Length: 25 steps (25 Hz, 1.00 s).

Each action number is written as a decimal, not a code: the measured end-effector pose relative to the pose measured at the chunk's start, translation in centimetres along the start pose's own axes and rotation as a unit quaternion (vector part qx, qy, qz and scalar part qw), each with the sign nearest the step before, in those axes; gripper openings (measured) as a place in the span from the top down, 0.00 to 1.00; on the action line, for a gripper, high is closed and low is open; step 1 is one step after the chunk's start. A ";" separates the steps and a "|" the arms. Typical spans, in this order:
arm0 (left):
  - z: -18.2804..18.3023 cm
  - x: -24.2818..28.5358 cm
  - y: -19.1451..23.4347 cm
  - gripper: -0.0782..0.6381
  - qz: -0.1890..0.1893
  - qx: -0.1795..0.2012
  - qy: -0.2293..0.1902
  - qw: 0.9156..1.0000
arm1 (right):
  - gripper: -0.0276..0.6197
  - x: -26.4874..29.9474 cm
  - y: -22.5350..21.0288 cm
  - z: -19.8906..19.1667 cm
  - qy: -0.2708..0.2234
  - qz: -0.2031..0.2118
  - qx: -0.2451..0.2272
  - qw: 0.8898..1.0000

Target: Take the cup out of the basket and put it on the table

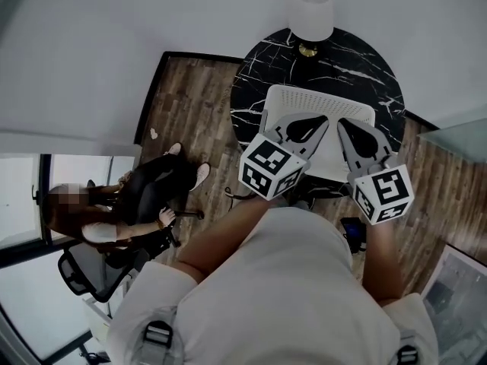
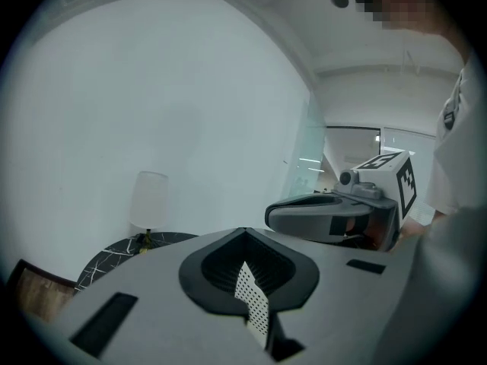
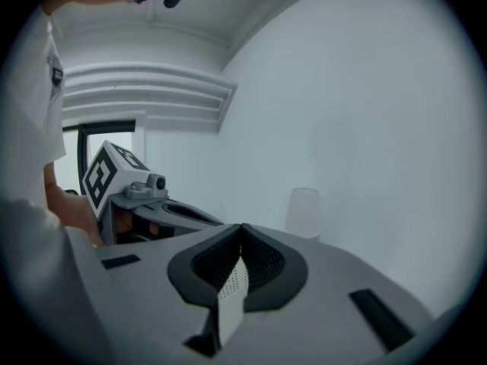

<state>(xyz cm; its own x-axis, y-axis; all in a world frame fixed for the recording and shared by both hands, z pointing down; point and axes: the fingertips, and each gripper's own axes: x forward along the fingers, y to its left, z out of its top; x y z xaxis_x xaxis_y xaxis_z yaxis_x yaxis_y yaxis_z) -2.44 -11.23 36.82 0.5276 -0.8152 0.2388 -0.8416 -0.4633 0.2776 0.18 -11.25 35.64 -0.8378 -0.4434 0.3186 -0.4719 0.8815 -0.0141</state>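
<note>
- A round black marble table [image 1: 365, 67] stands on a wood floor [image 1: 190, 105], with a white lamp [image 1: 310, 10] at its far edge.
- A white basket [image 1: 304, 97] sits on the table's near side.
- The left gripper [image 1: 316, 124] and right gripper [image 1: 346, 128] hang side by side over the basket and cover much of its inside.
- The cup cannot be made out in any view.
- Both claws are pressed together with nothing between them.
- A seated person [image 1: 144, 196] is off to the left.
</note>
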 end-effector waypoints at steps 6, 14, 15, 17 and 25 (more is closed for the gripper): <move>2.0 -3.3 0.0 0.88 0.013 0.001 -0.040 0.999 | 0.95 -0.2 2.9 2.5 -0.040 0.008 0.015 0.999; 3.7 -5.3 -1.2 0.88 0.002 0.012 -0.068 0.998 | 0.95 -1.5 4.8 4.3 -0.072 -0.006 0.019 0.997; 3.8 -5.4 -1.2 0.88 0.000 0.012 -0.068 0.998 | 0.95 -1.5 4.9 4.4 -0.074 -0.008 0.019 0.997; 3.9 -5.4 -1.2 0.88 -0.002 0.014 -0.068 0.998 | 0.95 -1.5 5.2 4.6 -0.075 -0.009 0.021 0.997; 3.9 -5.0 -1.3 0.88 -0.009 0.018 -0.061 0.998 | 0.95 -1.4 5.2 4.8 -0.078 -0.020 0.014 0.997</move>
<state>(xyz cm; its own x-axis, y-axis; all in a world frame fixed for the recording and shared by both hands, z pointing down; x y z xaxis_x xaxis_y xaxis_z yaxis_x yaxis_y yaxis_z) -4.48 -7.92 31.63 0.5268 -0.8417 0.1185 -0.8368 -0.4891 0.2459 -2.37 -6.85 30.54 -0.8492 -0.5006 0.1679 -0.5122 0.8583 -0.0315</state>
